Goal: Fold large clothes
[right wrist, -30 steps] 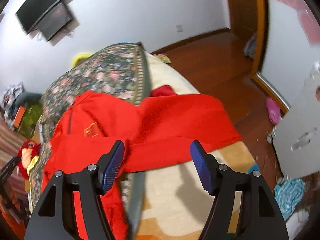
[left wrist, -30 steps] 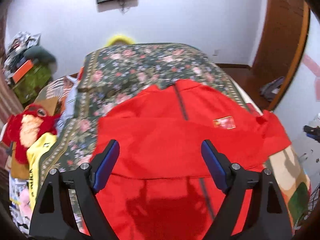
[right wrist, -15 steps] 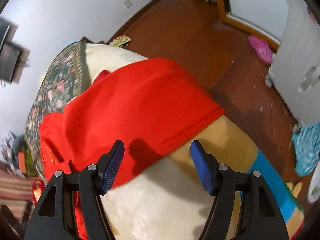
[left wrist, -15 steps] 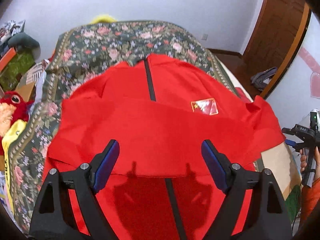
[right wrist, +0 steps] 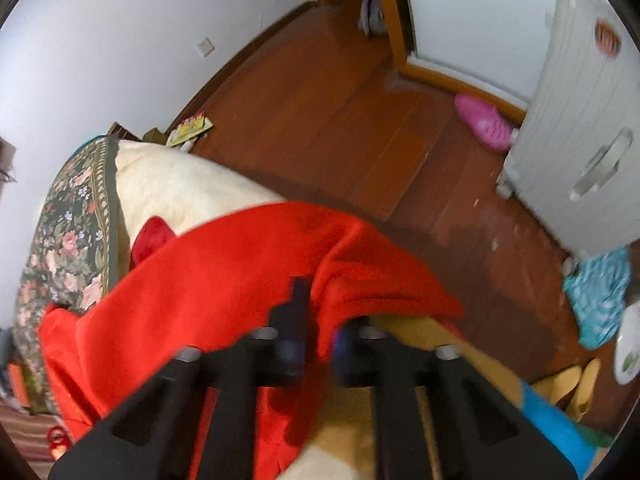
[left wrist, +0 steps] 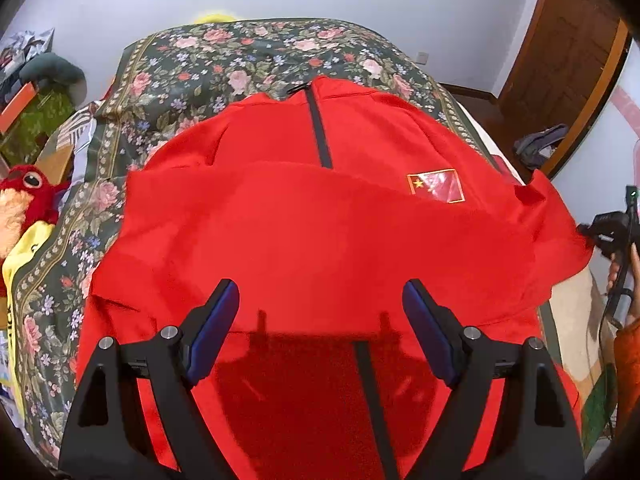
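A red jacket point(left wrist: 320, 232) lies spread front-up on the bed point(left wrist: 240, 60), over the floral bedspread point(left wrist: 180, 72), its collar toward the far edge of the bed and its dark zipper point(left wrist: 318, 136) running down the middle. A sleeve is folded across the chest, just below the flag patch point(left wrist: 436, 186). The left gripper point(left wrist: 320, 320) hovers over the jacket's lower half with its blue-padded fingers point(left wrist: 214, 320) spread wide, holding nothing. At the bed's right edge, the right gripper point(right wrist: 316, 336) has its jaws pinched together on the red jacket's point(right wrist: 240, 272) sleeve end, where the fabric bunches above the cream blanket point(right wrist: 172, 188). A red plush toy point(left wrist: 24, 200) sits beside the bed's left edge.
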Available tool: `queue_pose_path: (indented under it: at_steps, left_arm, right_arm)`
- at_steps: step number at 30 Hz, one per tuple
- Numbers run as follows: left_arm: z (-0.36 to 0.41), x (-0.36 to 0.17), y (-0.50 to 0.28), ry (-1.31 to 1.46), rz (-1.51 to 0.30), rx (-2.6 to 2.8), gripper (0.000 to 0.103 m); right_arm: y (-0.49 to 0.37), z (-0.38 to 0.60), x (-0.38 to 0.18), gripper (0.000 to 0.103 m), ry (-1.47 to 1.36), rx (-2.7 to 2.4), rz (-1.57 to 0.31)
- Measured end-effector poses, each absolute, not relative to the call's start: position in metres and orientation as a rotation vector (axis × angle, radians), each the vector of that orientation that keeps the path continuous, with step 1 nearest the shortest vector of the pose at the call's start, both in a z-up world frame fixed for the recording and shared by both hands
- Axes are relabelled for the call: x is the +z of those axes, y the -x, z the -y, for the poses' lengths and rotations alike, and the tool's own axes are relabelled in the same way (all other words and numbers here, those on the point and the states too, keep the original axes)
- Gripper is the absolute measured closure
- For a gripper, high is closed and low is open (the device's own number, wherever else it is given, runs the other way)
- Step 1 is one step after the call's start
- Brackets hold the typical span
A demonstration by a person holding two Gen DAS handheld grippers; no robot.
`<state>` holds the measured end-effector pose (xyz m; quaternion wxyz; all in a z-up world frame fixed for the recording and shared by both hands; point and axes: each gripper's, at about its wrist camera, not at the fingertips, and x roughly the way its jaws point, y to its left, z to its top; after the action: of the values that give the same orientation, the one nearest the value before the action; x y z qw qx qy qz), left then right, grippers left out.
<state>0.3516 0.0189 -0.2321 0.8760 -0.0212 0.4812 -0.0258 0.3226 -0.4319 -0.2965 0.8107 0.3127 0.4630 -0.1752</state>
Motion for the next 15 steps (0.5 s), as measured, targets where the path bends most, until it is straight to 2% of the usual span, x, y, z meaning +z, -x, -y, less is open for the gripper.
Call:
queue_pose_path:
  at_steps: [11, 15]
  left_arm:
    - [-0.049, -0.215, -0.328, 0.103, -0.960, -0.044, 0.019]
    - [-0.060, -0.204, -0.315, 0.107, -0.928, -0.050, 0.019]
  right_arm:
    - [-0.295, 0.354, -0.143, 0.096, -0.374, -0.184, -0.659]
    - [-0.292, 0.314, -0.108, 0.096, -0.321, -0.064, -0.601]
